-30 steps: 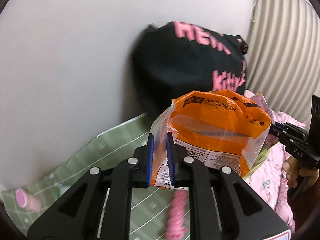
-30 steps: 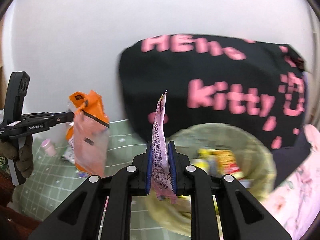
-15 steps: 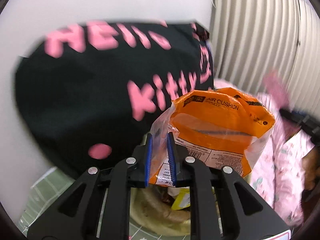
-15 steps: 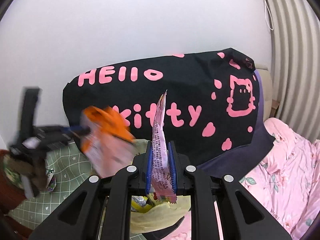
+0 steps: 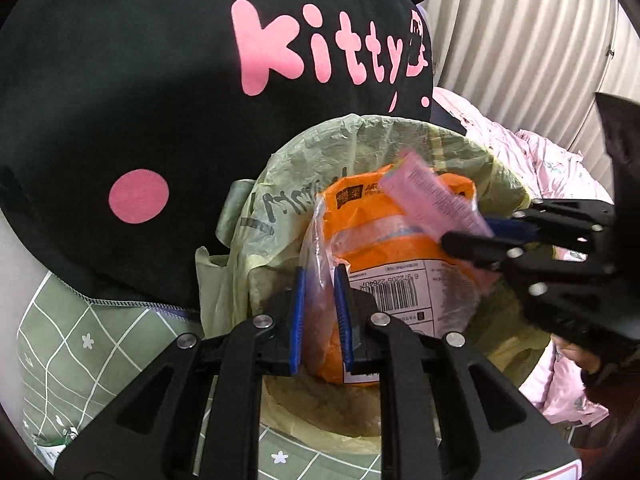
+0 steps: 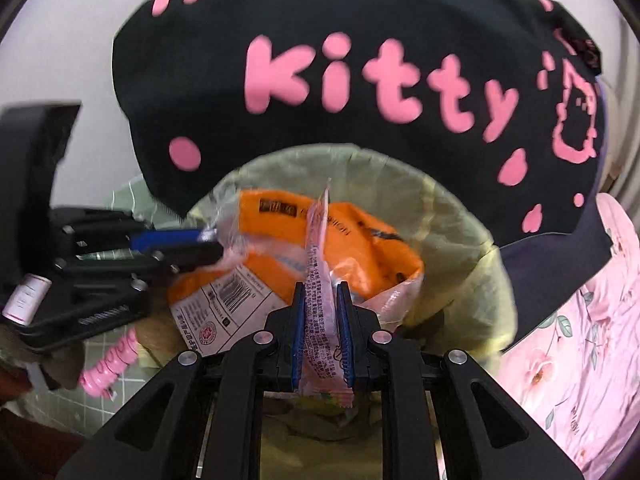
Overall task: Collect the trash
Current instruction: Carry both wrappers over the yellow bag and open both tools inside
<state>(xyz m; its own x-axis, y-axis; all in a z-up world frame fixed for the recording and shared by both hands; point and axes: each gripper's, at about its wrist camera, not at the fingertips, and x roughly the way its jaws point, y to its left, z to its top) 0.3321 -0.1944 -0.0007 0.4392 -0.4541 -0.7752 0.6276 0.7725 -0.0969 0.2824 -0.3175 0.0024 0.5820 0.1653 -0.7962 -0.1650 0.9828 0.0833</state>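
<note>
Holding: two grippers, each clamped on one piece of trash, both over one bin.
Left gripper: jaws clamped on the clear edge of one orange pack; the pack hung inside the bin's mouth, barcode label toward the near side.
Right gripper: jaws clamped on one pink wrapper, standing on edge between the blue pads; its top lay across the orange pack, over the bin.
Bin: one, lined with a pale yellow-green bag, rim folded outward; it stood in the middle, just near of the cushion.
Cushion: one, black with pink letters and dots, against the far wall.
Mat: one, green with a white grid, left of the bin.
Quilt: one, pink and flowered, right of the bin.
Bottle: one small pink one, far left in the right wrist view, partly behind the left gripper.
Pink coil: one, on the mat near left.
</note>
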